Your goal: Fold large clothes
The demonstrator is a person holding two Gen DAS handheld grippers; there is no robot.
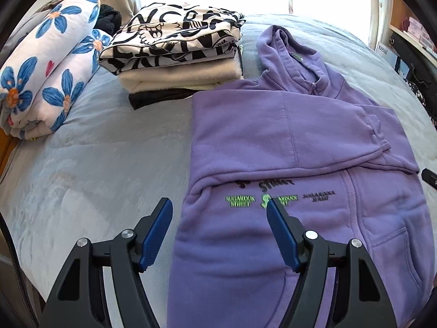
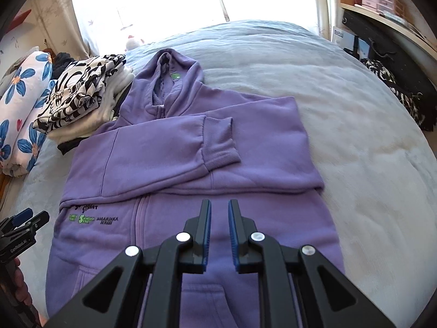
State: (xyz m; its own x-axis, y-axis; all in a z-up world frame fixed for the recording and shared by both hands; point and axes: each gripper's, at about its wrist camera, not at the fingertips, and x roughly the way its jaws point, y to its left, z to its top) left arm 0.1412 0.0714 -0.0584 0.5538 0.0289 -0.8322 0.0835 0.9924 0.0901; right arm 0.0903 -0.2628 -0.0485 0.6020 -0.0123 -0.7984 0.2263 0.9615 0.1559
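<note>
A purple zip hoodie (image 1: 300, 136) (image 2: 191, 150) lies flat on the pale grey-blue bed (image 1: 82, 164) (image 2: 355, 109), front up, hood pointing away. Both sleeves are folded across the chest, and one ribbed cuff (image 2: 221, 142) lies on top. Green and black lettering (image 1: 273, 199) (image 2: 92, 218) sits below the sleeves. My left gripper (image 1: 218, 202) hovers open over the hoodie's left edge, with nothing between its blue pads; its tip also shows at the left edge of the right wrist view (image 2: 27, 218). My right gripper (image 2: 220, 202) hangs above the hoodie's lower middle, jaws narrowly apart and holding nothing.
A stack of folded clothes (image 1: 174, 52) (image 2: 82, 95), topped by a black-and-white print, lies beside the hood. A rolled floral quilt (image 1: 46, 76) (image 2: 21, 109) lies along the left. A desk with shelves (image 2: 382, 13) and a dark patterned cloth (image 2: 396, 93) border the bed's right.
</note>
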